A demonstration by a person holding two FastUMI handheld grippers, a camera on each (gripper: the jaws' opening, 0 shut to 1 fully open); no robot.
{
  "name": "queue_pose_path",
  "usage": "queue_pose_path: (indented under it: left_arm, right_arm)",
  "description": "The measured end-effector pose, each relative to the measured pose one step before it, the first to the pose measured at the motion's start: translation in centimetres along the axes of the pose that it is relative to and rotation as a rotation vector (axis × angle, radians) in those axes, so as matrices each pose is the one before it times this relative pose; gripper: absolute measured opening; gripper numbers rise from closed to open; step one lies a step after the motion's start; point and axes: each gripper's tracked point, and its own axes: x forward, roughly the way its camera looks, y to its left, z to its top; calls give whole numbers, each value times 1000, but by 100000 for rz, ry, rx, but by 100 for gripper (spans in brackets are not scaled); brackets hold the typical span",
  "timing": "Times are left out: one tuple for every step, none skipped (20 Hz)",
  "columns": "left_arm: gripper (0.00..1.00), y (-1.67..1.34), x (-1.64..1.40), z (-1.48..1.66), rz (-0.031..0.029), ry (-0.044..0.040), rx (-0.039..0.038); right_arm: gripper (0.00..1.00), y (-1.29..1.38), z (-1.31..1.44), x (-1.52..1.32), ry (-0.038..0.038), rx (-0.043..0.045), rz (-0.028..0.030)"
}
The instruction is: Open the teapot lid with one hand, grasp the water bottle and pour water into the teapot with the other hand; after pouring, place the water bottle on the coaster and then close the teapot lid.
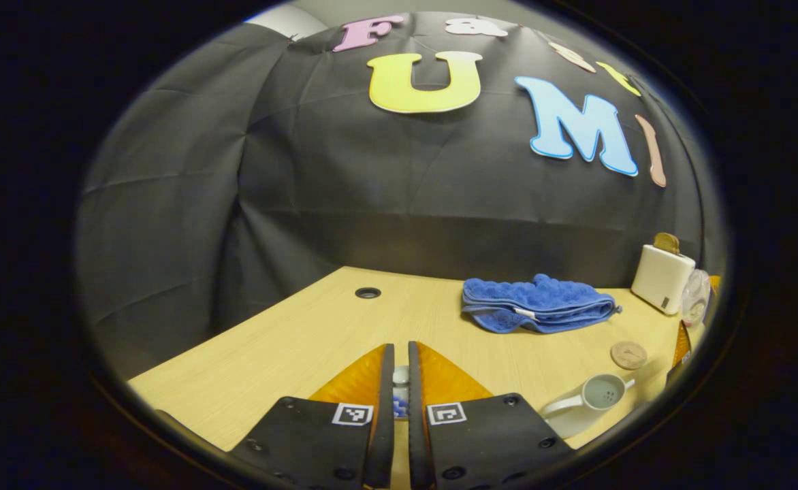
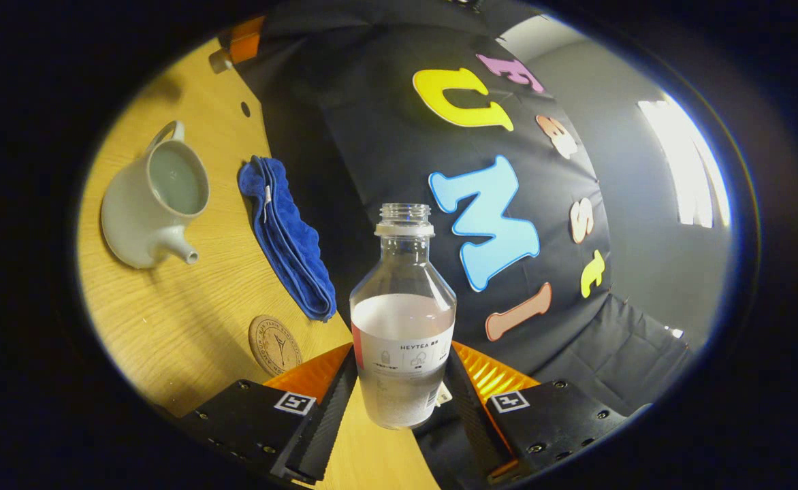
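Note:
In the left gripper view my left gripper [image 1: 401, 348] is shut on the teapot lid [image 1: 400, 376]: a small white knob and a bit of blue show in the narrow gap, held above the table. The white teapot [image 1: 586, 401] stands open at the lower right. In the right gripper view my right gripper [image 2: 402, 354] is shut on the clear, capless water bottle [image 2: 402, 320], which is about half full. That view is rolled, with the open teapot [image 2: 154, 197] to the left of the bottle and apart from it. The round cork coaster [image 2: 275, 344] lies beside my finger.
A folded blue towel [image 1: 538, 304] lies behind the coaster [image 1: 628, 354] on the wooden table [image 1: 290, 340]. A white toaster-like box [image 1: 661, 278] stands at the back right by the wall. A cable hole [image 1: 368, 292] is at the back left.

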Motion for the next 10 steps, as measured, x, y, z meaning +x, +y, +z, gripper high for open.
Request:
queue_pose_path:
  left_arm:
    - [15, 7, 30, 78, 72, -50, -44]
    - [15, 60, -22, -6, 98, -49, -50]
    - [15, 52, -78, 43, 86, -31, 24]
    - [15, 3, 102, -65, 126, -2, 26]
    - [15, -26, 28, -32, 13, 43, 31]
    - [15, 11, -112, -24, 40, 10, -14]
    - [15, 25, -14, 67, -20, 37, -39]
    - [15, 15, 46, -122, 9, 63, -15]
    - [15, 16, 53, 19, -21, 116, -5]
    - [15, -37, -1, -119, -95, 129, 23]
  right_arm:
    - [78, 5, 327, 69, -1346, -3306, -1087]
    - [78, 95, 264, -42, -1394, -3112, -1071]
    - [78, 206, 304, 74, -1432, -2819, -596]
    - [78, 124, 266, 68, -1255, -2363, -481]
    - [78, 1, 294, 79, -1108, -2020, -606]
    - [78, 22, 305, -58, -1159, -2186, -753]
    - [78, -157, 156, -28, -1131, -2414, -990]
    - [78, -168, 328, -143, -1490, -2543, -1209]
    - [78, -179, 307, 150, -1316, -2659, -1319]
    - [78, -4, 152, -20, -1138, -2249, -863]
